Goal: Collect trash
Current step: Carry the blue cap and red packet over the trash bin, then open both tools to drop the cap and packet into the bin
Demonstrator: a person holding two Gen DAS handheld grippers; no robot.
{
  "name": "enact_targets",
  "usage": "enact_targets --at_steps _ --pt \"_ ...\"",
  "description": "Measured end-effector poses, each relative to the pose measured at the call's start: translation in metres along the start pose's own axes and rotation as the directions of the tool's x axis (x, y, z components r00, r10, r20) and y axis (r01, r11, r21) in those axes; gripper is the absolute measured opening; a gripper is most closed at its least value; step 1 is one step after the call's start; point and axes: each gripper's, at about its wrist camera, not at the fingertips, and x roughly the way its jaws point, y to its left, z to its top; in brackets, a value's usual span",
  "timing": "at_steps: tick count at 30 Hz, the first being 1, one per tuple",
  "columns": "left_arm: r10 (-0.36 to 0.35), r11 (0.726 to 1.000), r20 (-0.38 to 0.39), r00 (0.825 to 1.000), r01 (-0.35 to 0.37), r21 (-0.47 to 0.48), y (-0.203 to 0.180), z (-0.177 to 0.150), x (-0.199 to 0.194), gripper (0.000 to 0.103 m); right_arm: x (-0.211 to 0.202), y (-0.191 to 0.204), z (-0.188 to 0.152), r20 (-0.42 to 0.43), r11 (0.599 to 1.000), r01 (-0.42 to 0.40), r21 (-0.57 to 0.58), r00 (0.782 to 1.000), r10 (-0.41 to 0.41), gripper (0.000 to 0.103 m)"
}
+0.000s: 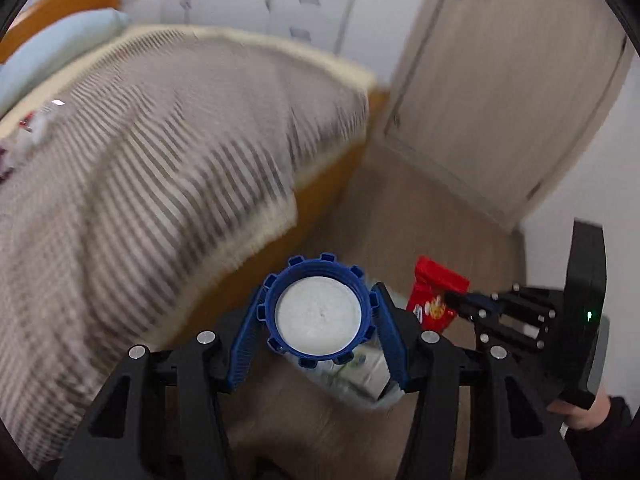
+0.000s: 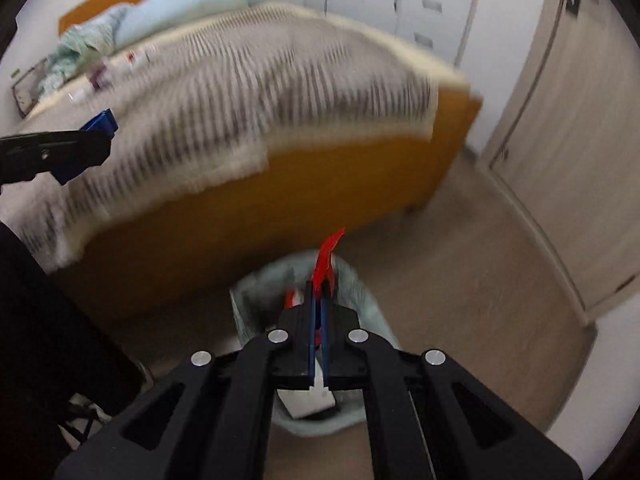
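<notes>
Fingers point(image 1: 256, 332) of the left gripper point(image 1: 320, 320) are seen clamped on a blue-capped bottle point(image 1: 320, 314), whose ridged cap is turned towards the left wrist camera while its clear body with a green label is glimpsed behind. Between the blue pads of the right gripper point(image 2: 319, 292), which are pressed nearly together, a red snack wrapper point(image 2: 326, 256) is pinched, its loose end sticking out past the tips. From the left wrist view the same wrapper point(image 1: 434, 294) is seen held at the tip of the right gripper point(image 1: 460, 300), near the bottle, and a hand point(image 1: 580, 414) in a dark sleeve is seen on the handle at the lower right.

A pale green bin point(image 2: 360, 288) is shown on the wooden floor point(image 2: 460, 300) directly beneath the right gripper, beside the orange frame of a bed point(image 2: 280, 184); something white and red is glimpsed inside it. The wrapper is held above the bin opening. The bed is covered by a striped blanket point(image 1: 160, 168), with a light blue pillow point(image 2: 192, 4) at its head and small items, too blurred to be identified, lying on the blanket. A pale door point(image 1: 500, 100) is seen beyond the bed. The left gripper point(image 2: 100, 128) is caught at the left edge of the right wrist view, over the blanket
</notes>
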Motion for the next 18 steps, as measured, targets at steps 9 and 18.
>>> enact_targets --at_steps 9,18 --pt "-0.012 0.998 -0.180 0.984 0.022 0.052 -0.023 -0.004 0.100 0.052 0.092 -0.009 -0.021 -0.119 1.000 -0.001 -0.005 0.993 0.001 0.002" --pt "0.020 0.997 -0.342 0.939 0.007 0.078 -0.027 -0.023 0.207 0.052 0.138 -0.045 -0.034 -0.185 0.984 -0.060 0.168 0.978 0.091 0.044"
